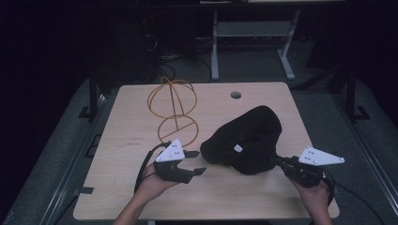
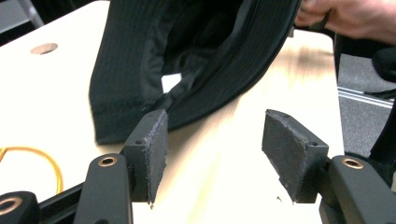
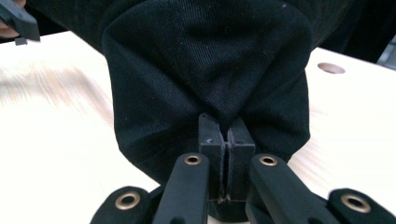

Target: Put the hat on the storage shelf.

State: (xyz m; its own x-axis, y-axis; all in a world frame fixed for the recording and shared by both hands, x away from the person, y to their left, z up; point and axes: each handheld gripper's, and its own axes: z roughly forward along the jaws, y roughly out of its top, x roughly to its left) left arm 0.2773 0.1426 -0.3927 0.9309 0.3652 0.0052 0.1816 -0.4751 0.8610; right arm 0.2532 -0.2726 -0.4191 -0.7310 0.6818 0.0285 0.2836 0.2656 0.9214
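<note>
A black fabric hat (image 1: 248, 136) lies on the wooden table (image 1: 126, 154), its opening turned toward the left and a white label inside. My right gripper (image 1: 278, 161) is shut on the hat's right edge; in the right gripper view its pads (image 3: 226, 135) pinch a fold of the black cloth (image 3: 205, 60). My left gripper (image 1: 196, 162) stands open just left of the hat. In the left gripper view nothing lies between its jaws (image 2: 212, 140), and the hat's brim (image 2: 140, 60) sits just beyond the left pad (image 2: 152, 149).
A yellow wire stand (image 1: 173, 105) made of rings rises at the table's middle back left, and a loop of it (image 2: 46, 158) sits near my left gripper. A round hole (image 1: 236, 95) marks the tabletop's far edge. A grey desk frame (image 1: 253, 33) stands beyond.
</note>
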